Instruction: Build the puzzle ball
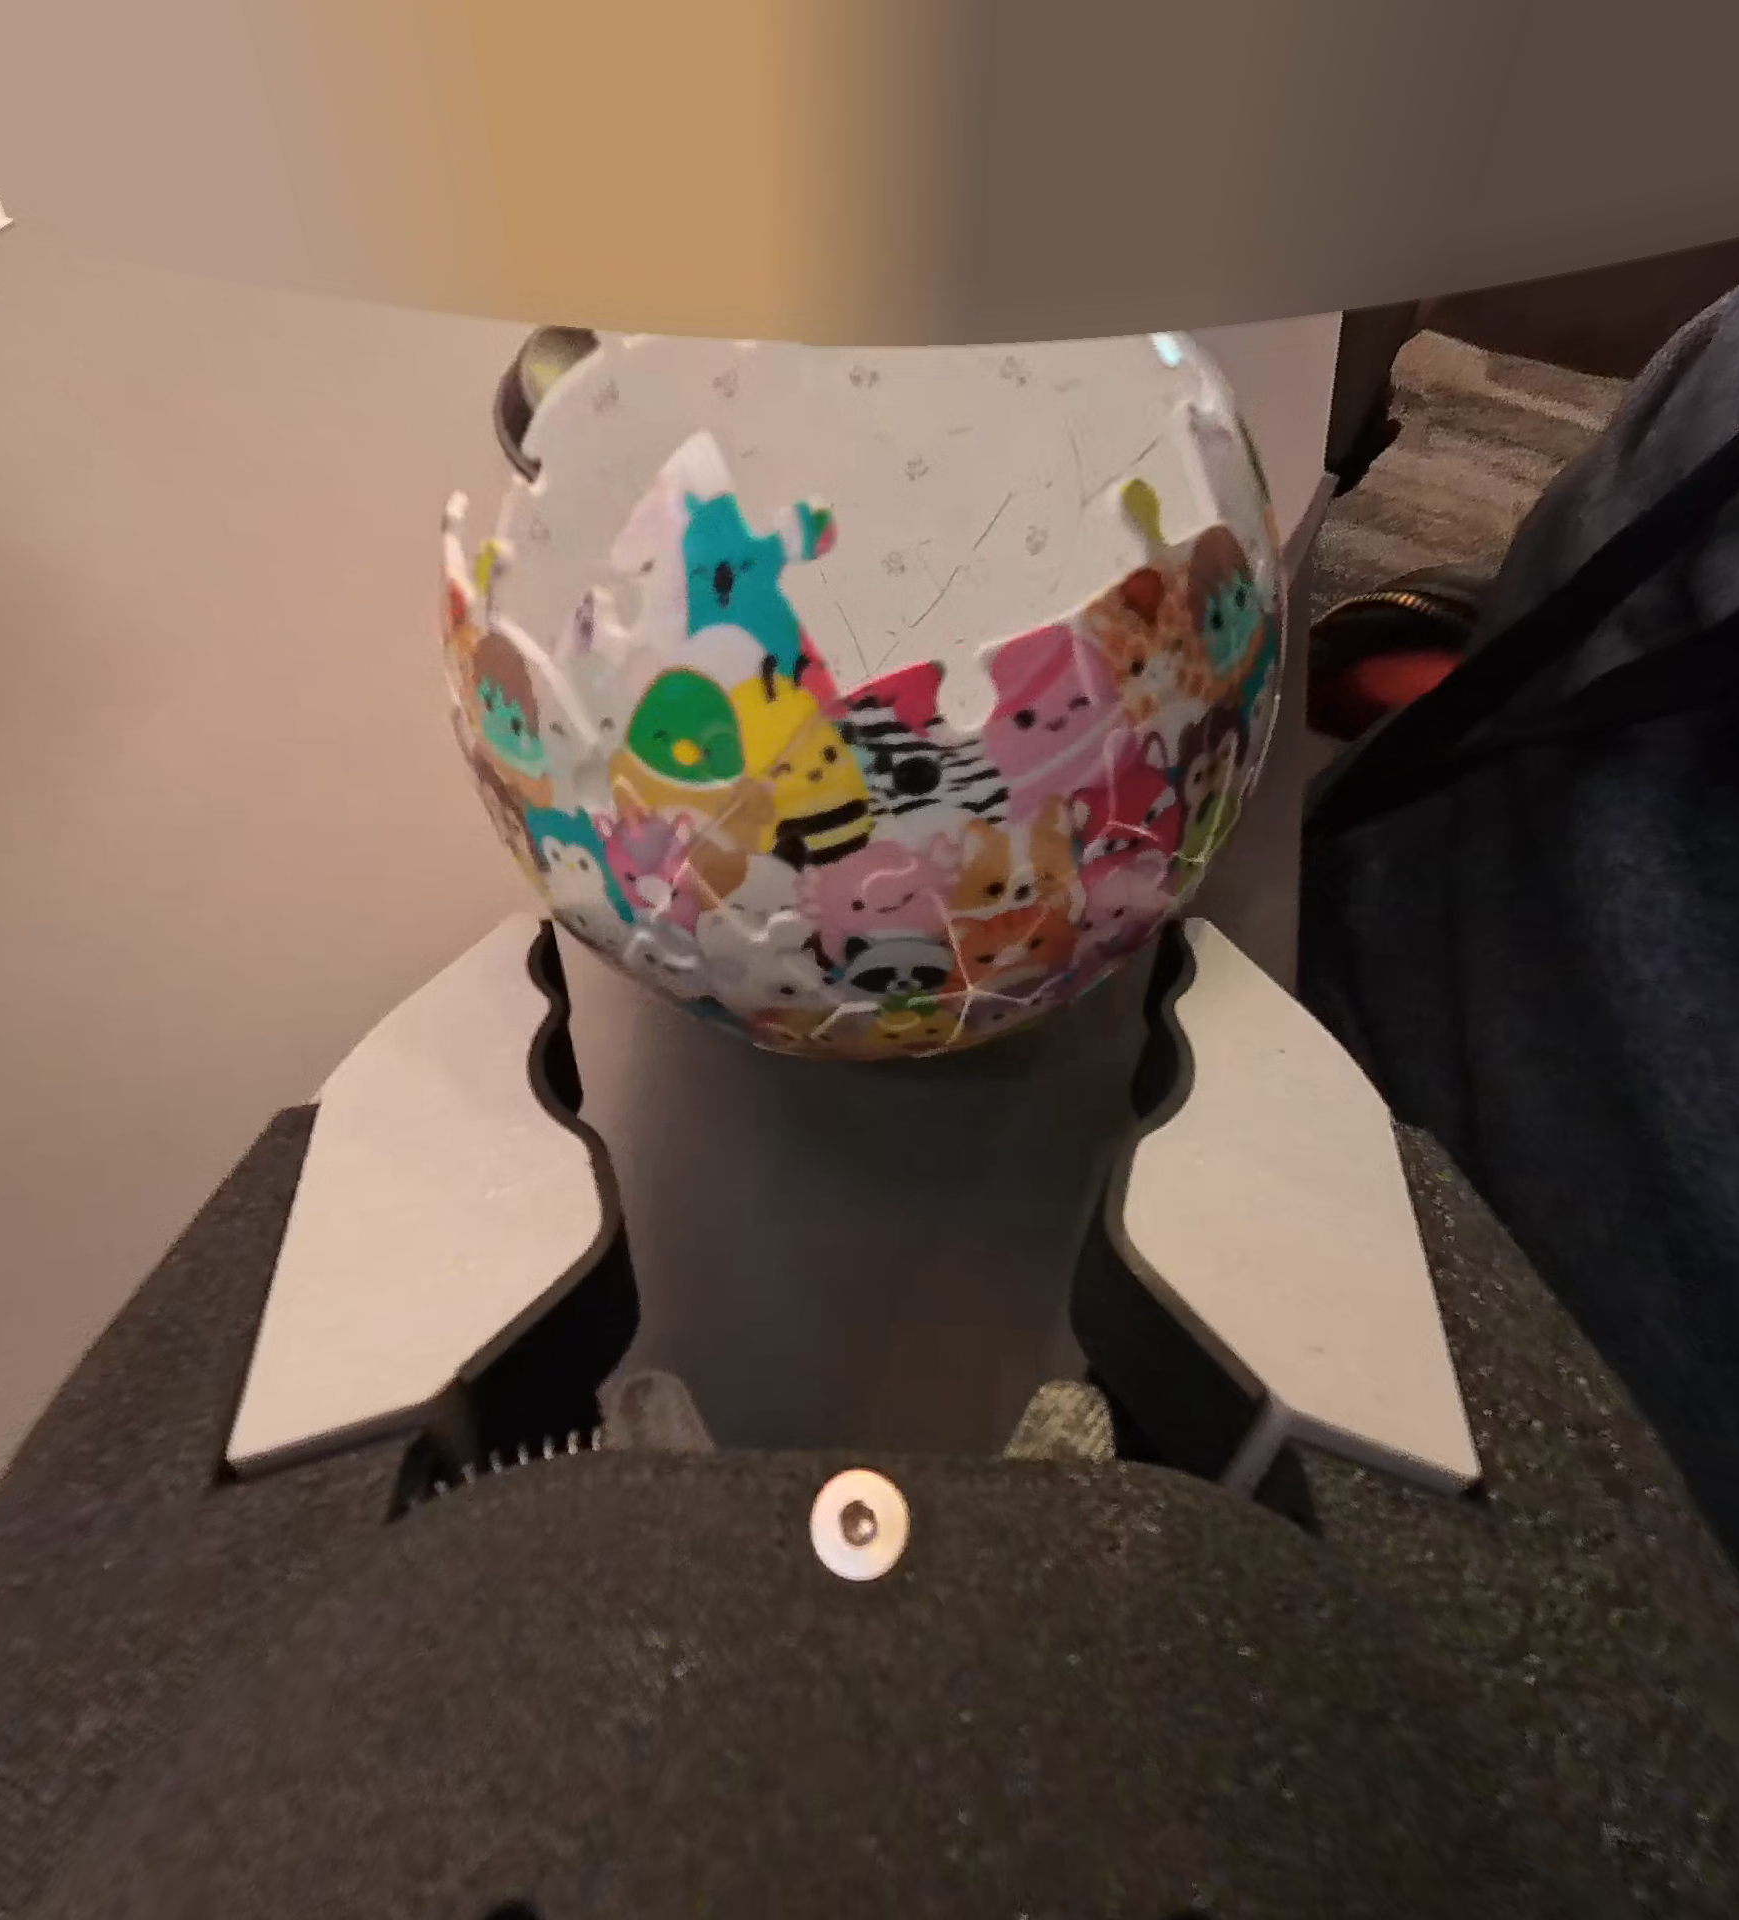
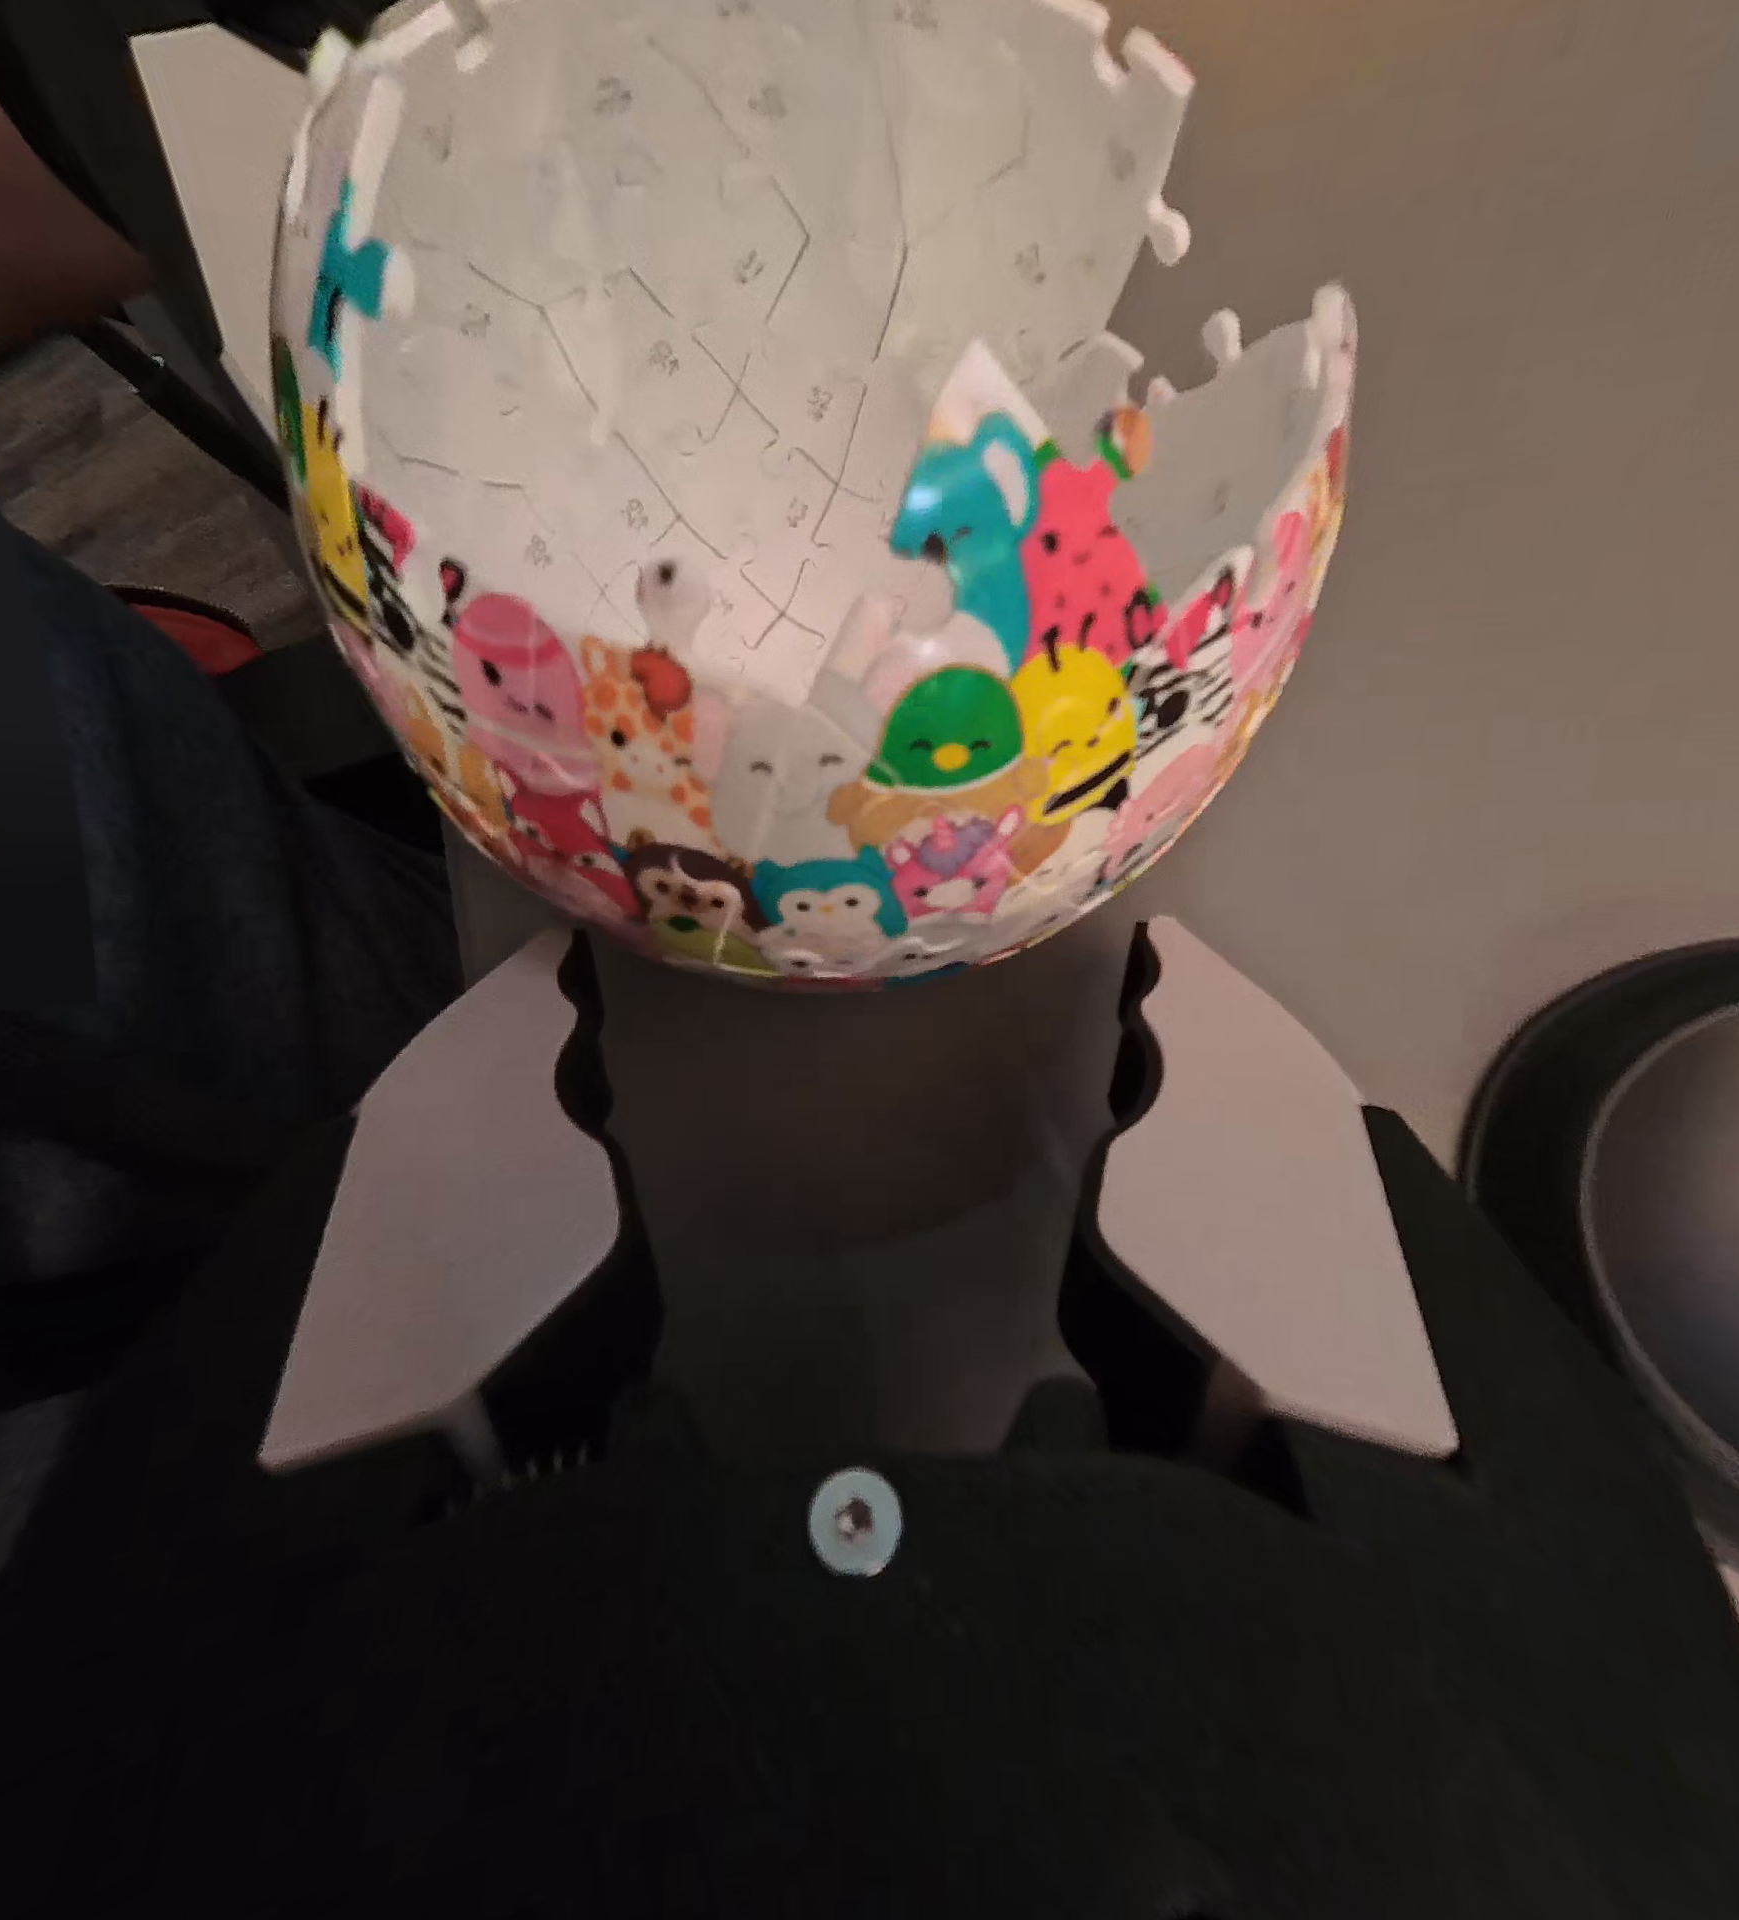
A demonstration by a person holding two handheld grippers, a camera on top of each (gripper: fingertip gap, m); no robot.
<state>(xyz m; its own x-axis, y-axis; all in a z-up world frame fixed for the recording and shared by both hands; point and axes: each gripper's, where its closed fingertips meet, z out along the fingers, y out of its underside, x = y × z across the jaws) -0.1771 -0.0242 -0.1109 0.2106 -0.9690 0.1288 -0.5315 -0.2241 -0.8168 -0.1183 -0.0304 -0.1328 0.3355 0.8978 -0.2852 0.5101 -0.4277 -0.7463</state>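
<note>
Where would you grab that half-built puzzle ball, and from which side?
Probably low on the puzzle ball, where the coloured pieces already form a closed bowl, coming in level from the open side. The upper edge is jagged, with loose-looking tabs, so squeezing there could pop pieces apart. Both the left gripper and right gripper sit open just short of that lower part.
</note>
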